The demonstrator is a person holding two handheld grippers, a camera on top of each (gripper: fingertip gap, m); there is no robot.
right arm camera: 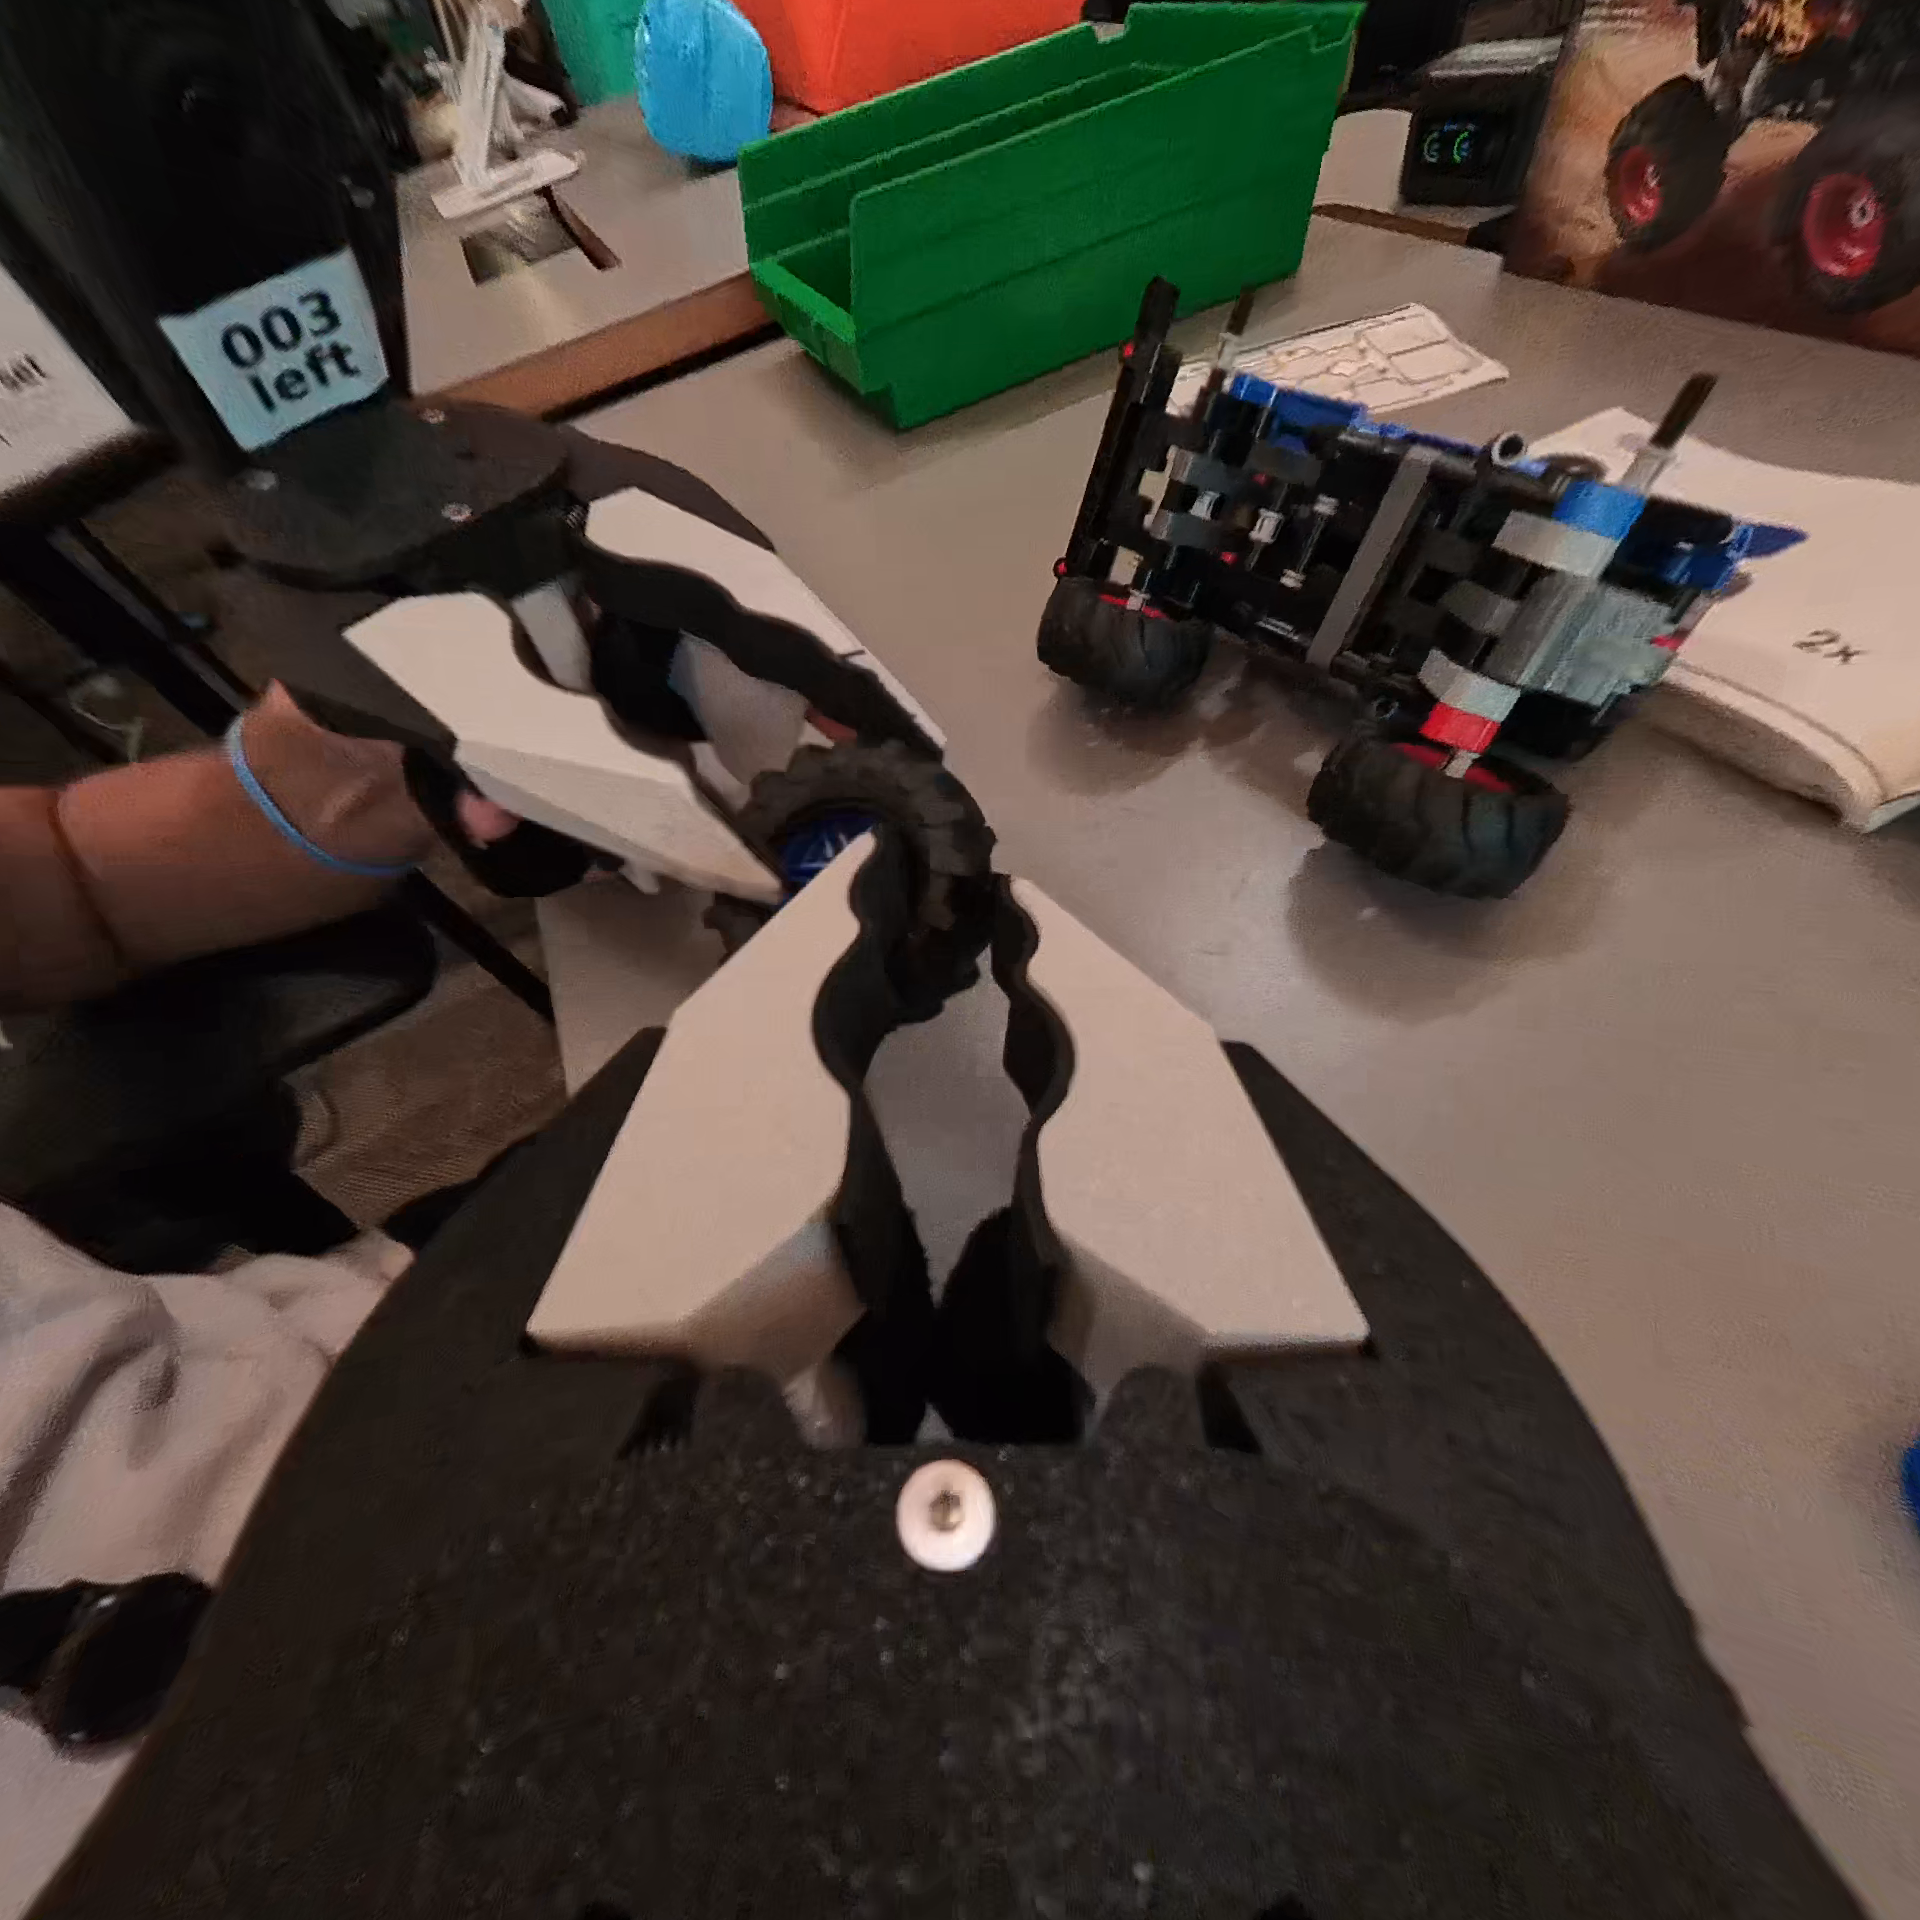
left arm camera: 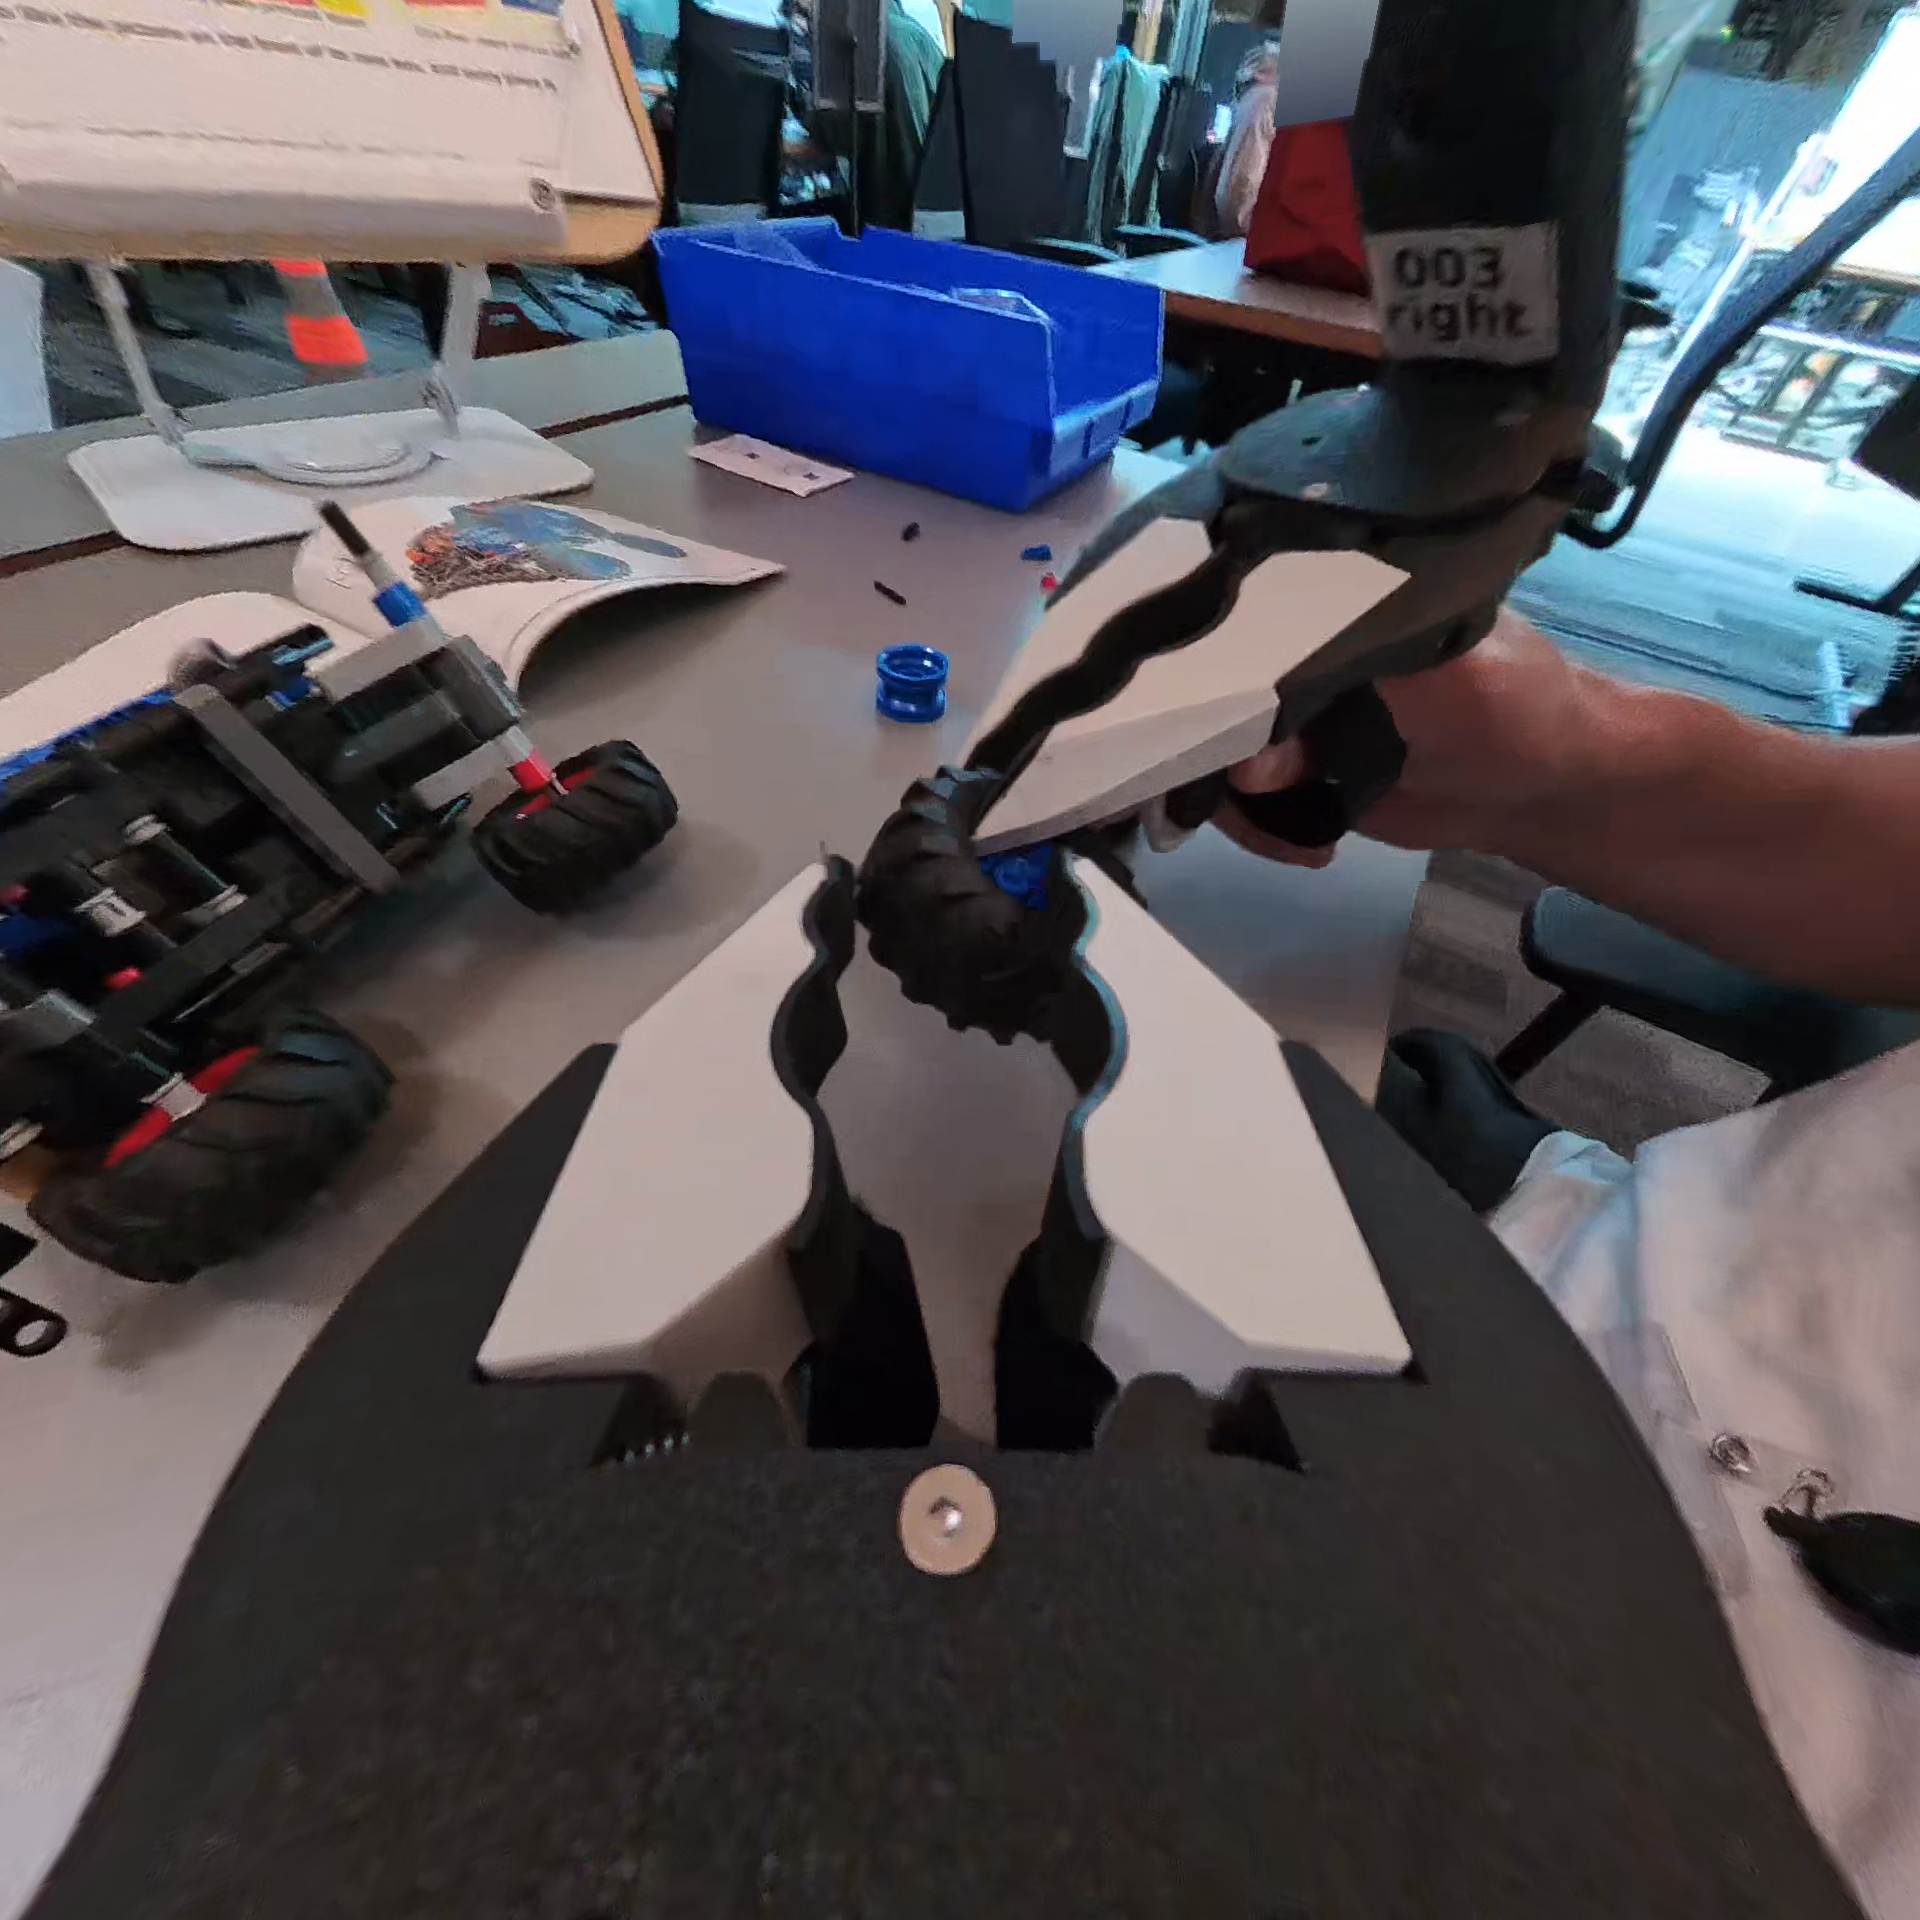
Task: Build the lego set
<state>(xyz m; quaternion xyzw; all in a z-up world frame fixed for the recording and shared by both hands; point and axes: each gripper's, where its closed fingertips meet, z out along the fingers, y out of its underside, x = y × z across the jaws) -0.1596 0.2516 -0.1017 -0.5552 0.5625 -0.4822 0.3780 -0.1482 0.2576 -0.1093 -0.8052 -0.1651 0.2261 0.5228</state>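
Grey counter [left arm camera: 727, 665] in a busy workroom, other desks and chairs behind. A blue bin [left arm camera: 914, 353] stands at the far side in the left wrist view; a green bin [right arm camera: 1039, 197] at the far side in the right wrist view.

Both my tools meet over the counter's near edge on one black tyre [left arm camera: 966, 935] with a blue rim [left arm camera: 1018, 868] seated in it. The left tool [left arm camera: 961, 914] has the tyre between its fingertips, jaws closed onto the tread on either side. The right tool [right arm camera: 930, 904] comes in across it, jaws pinched on the tyre's edge; in the right wrist view the tread bulges up between its tips and the rim shows just left of them. The wheel is clear of the counter, carried by the tools alone.

The part-built truck [right arm camera: 1382, 623] lies on its side well apart from the tools, two tyres fitted, underside facing the right wrist camera. It rests partly on the open instruction booklet [left arm camera: 582, 566]. A loose blue rim [left arm camera: 911, 683] sits on the counter between the truck and the right tool. A few small loose pieces [left arm camera: 894, 592] lie near the blue bin.
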